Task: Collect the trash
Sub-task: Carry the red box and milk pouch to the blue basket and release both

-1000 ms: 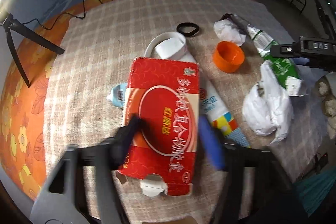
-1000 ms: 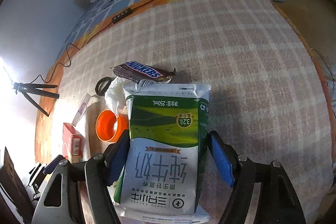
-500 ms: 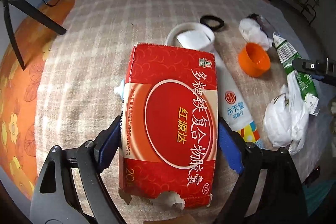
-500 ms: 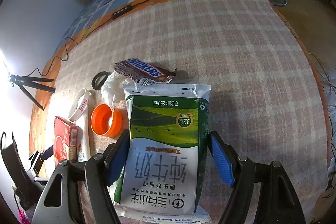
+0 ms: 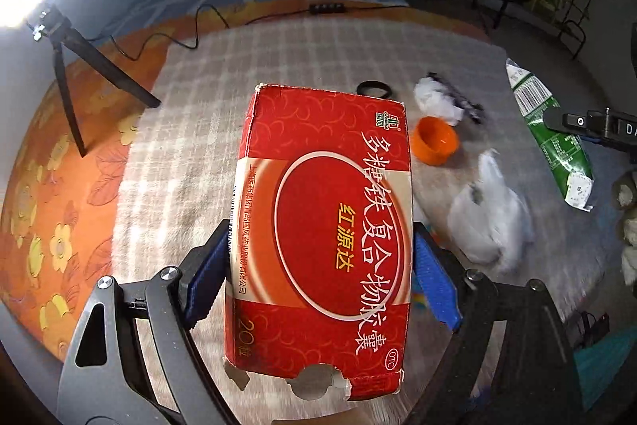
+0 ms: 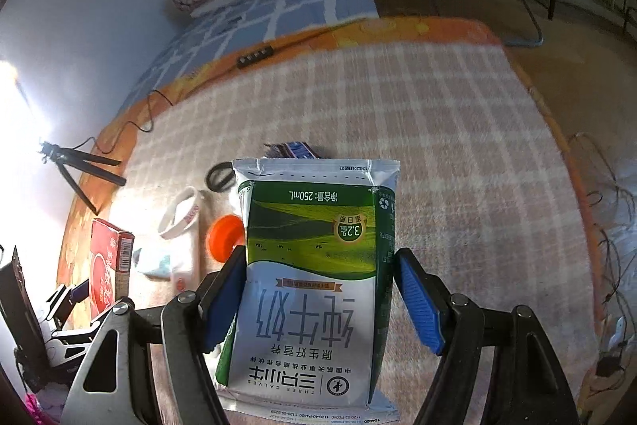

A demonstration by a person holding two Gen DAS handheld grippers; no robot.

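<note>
left wrist view: the left gripper [image 5: 320, 267] clamps a red medicine box [image 5: 322, 237] between its widely spread blue pads, above the checked blanket [image 5: 247, 66]. an orange cap [image 5: 434, 139], crumpled tissue [image 5: 436, 98] and white plastic bag [image 5: 487, 222] lie beyond.

right wrist view: the right gripper [image 6: 318, 299] grips a green milk pouch [image 6: 314, 265] by both sides, lifted over the blanket.

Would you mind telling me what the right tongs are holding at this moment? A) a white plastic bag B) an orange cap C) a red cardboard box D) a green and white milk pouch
D: in the right wrist view the green and white milk pouch sits clamped between the blue pads of the right tongs, while the red box is in the left tongs.
</note>
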